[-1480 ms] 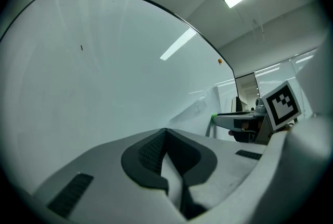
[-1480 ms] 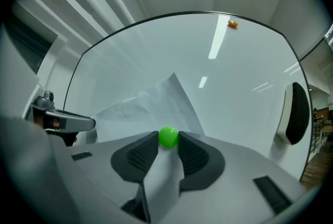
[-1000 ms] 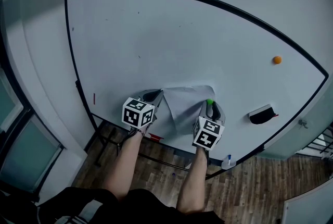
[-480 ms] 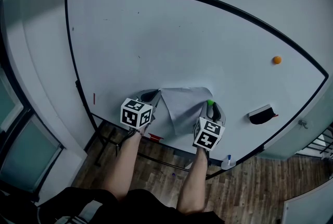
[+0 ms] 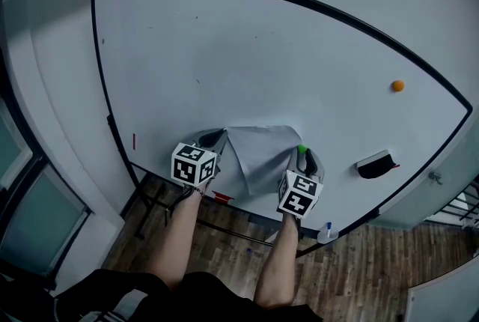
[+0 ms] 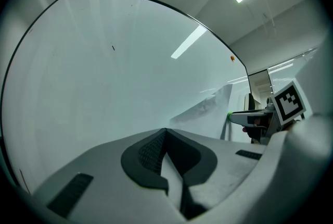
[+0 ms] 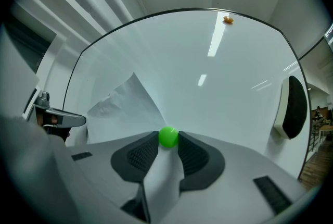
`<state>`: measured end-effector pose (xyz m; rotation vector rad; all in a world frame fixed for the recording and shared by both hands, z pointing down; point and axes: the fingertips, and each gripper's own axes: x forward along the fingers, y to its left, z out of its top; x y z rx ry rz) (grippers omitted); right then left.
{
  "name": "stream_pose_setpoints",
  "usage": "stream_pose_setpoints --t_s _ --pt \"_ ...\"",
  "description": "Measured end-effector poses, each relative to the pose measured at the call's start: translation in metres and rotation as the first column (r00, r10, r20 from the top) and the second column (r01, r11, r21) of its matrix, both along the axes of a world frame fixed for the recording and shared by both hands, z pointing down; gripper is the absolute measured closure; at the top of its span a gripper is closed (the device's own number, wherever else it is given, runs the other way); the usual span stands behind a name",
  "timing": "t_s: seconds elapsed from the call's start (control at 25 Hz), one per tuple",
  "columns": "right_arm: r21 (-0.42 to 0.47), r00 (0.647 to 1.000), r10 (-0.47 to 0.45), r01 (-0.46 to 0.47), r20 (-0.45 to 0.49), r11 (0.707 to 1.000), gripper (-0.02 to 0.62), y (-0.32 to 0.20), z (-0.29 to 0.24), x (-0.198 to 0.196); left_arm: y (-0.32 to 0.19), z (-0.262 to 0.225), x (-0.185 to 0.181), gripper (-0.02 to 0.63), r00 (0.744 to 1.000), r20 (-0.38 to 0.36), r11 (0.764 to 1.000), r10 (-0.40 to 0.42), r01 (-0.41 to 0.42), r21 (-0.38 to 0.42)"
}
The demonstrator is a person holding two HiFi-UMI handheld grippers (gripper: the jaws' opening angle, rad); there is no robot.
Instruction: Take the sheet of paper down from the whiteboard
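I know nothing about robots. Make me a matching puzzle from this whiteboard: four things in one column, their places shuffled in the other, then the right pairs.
Things:
1. green ball
2. orange ball
3. sheet of paper
4. eraser

Places:
A. pinched in the left gripper
B. alone, higher on the whiteboard, far right
C. between the right gripper's jaws
D. on the board, just right of the right gripper

Pairs: 1-C, 2-B, 3-A, 4-D
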<state>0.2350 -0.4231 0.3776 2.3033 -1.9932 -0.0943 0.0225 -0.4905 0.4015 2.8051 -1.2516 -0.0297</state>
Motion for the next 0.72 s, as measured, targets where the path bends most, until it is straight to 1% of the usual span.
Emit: stream_pose_setpoints --t_s 0.2,0.4,0.72 --pt "0.000 1.000 0.002 -0.002 0.005 1.000 0.466 0.002 0.002 0.003 -0.002 0.003 -0.005 0.589 0.999 -0.008 1.000 -0.030 0.030 -0.006" --pt "-0.001 1.000 0.007 -0.007 -0.004 1.000 0.466 0.002 0.004 0.005 -0.006 0.006 -0.022 0.589 0.996 -0.032 0.997 -0.078 0.077 -0.024" --pt "0.012 1.000 0.012 -0.012 0.002 1.000 0.465 0.003 0.002 0.005 -0.001 0.008 -0.021 0.589 0.997 -0.018 0.997 -0.071 0.070 -0.020"
